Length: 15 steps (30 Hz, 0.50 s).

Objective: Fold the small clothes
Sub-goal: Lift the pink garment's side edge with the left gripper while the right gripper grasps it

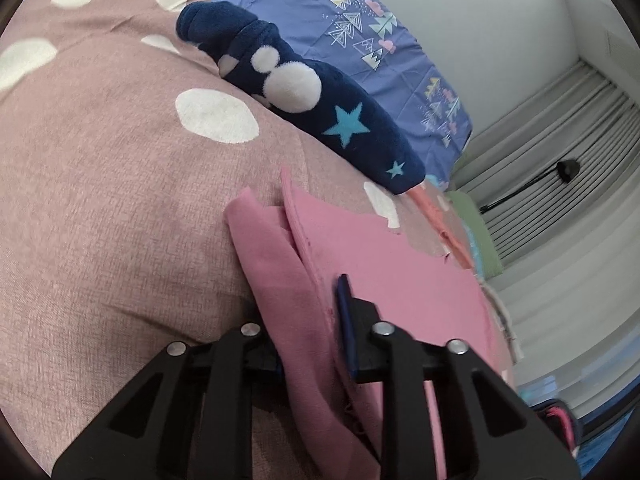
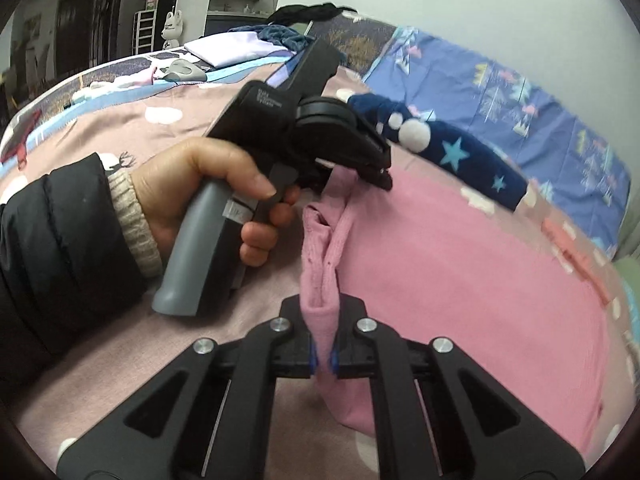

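Left wrist view: the left gripper [image 1: 316, 336] sits at the bottom centre, its jaws pinching a bunched edge of the pink garment [image 1: 400, 276], which fills the lower middle and spreads toward the right of the frame over the dusty-pink dotted bedspread [image 1: 120, 220]. Only one blue pad is plainly visible, with the cloth gathered against it. The fold of fabric runs from the bottom centre up toward the middle of the frame, and that is the garment's long line here. The navy fleece sock [image 1: 304, 92] lies just above it, slanting from upper left to centre right. The bite looks shallow — a sharp tug could pull the hem free.

Right wrist view: the right gripper [image 2: 323, 362] at the bottom centre is pressed together on a rope of the same pink garment, which rises to the left gripper in the middle of the frame, held by the person's hand [image 2: 208, 204]. The held edge runs bottom to centre — the rest lies flat to the right, long axis slanting toward the lower right. If the two grips pull apart unevenly, I judge the edge will twist and the fold come out crooked, or the cloth drag against the sock.
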### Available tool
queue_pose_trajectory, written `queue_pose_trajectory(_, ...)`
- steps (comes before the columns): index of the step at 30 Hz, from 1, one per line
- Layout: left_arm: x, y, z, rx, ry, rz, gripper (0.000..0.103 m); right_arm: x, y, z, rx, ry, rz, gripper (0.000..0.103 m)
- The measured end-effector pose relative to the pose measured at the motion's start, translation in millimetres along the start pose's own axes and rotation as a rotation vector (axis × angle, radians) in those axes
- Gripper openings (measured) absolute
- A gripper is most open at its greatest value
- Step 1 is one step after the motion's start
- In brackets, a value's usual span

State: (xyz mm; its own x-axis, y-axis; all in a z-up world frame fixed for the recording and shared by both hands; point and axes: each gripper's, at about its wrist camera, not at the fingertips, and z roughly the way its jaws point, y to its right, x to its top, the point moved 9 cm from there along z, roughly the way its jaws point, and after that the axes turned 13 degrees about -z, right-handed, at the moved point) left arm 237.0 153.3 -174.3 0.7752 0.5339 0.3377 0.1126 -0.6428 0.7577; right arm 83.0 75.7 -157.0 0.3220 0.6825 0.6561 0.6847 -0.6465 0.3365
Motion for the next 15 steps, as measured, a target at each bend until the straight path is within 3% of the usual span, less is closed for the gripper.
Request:
queue_pose_trajectory(1,2,0,0,0.015,0.006,0.004,0.011,1,-2,0,0.0,0.0,-0.006,0.004)
queue_pose_trajectory(7,5,-4,7,0.038,-0.011,0.005,0.009,-10,-30,10,0.023,-0.063,-0.116,0.004)
queue_pose_trajectory(15,2,3,3,0.06,-0.01,0.05,0.01,-9,-18,-6,0.032,-0.015,-0.043,0.004)
